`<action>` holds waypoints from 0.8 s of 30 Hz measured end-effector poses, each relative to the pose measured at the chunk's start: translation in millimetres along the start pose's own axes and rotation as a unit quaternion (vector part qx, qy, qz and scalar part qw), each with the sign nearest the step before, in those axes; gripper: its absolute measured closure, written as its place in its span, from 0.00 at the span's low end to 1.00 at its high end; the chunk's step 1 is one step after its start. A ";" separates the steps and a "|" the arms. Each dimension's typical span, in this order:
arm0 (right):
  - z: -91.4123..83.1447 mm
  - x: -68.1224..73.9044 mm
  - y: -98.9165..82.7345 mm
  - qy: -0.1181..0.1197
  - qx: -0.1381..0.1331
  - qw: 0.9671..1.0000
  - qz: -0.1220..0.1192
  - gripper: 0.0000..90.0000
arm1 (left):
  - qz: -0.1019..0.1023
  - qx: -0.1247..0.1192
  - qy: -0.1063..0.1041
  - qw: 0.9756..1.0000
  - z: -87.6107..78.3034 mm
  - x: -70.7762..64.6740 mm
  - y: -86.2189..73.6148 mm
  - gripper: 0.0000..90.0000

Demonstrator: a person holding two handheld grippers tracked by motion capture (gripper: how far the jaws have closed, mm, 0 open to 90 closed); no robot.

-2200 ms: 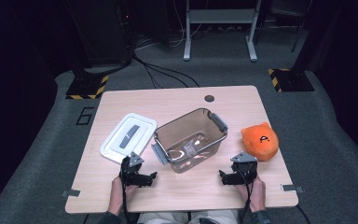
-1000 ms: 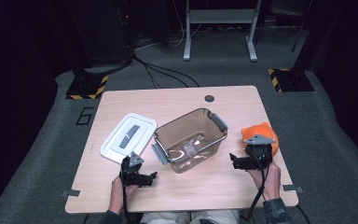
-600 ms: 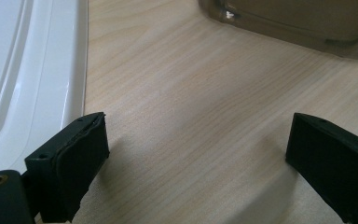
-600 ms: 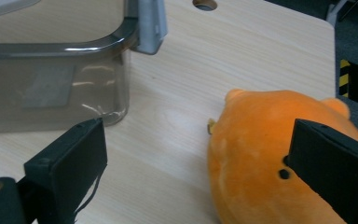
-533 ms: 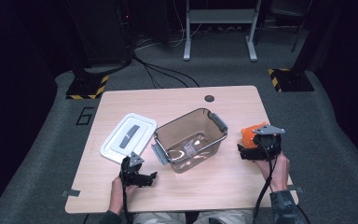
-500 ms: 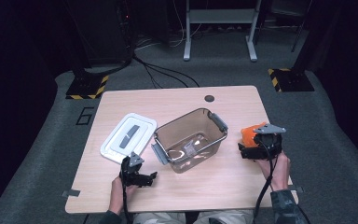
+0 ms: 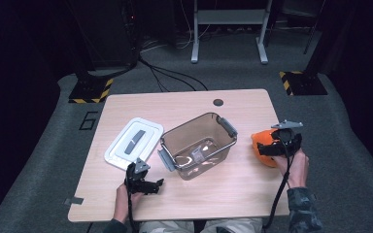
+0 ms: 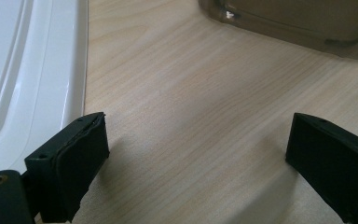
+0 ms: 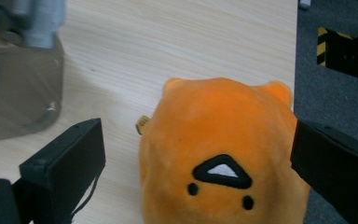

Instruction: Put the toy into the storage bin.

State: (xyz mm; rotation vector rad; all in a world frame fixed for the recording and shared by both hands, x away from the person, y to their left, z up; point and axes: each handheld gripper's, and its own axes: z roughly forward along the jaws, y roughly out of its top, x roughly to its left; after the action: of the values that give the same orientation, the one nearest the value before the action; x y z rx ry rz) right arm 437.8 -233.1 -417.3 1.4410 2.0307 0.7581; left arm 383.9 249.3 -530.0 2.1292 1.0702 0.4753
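Plush (image 9: 223,154), the orange one, is sat near the right edge of the table (image 7: 199,104), and it's being straddled by the right gripper (image 9: 198,163): jaws spread wide either side, nothing pinched yet. So the step in hand looks like the grab itself. Next, the jaws probably need to be lowered a bit and closed on the soft body, squarely so it isn't squeezed out sideways, then carried to the bin (image 7: 197,145) mid-table. Left gripper (image 8: 196,158) is parked wide open and empty near the front edge, beside the white lid (image 8: 28,74).
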 end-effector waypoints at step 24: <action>42.4 -21.7 -17.1 -0.013 0.067 0.997 0.028 0.08 | 0.000 0.000 0.000 1.000 0.0 0.0 0.0 0.06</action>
State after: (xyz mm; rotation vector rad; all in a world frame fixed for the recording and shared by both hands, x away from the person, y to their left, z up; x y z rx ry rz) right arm 462.5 -252.6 -457.0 1.5798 2.0616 0.6331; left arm 384.0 249.3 -530.0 2.1297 1.0688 0.4751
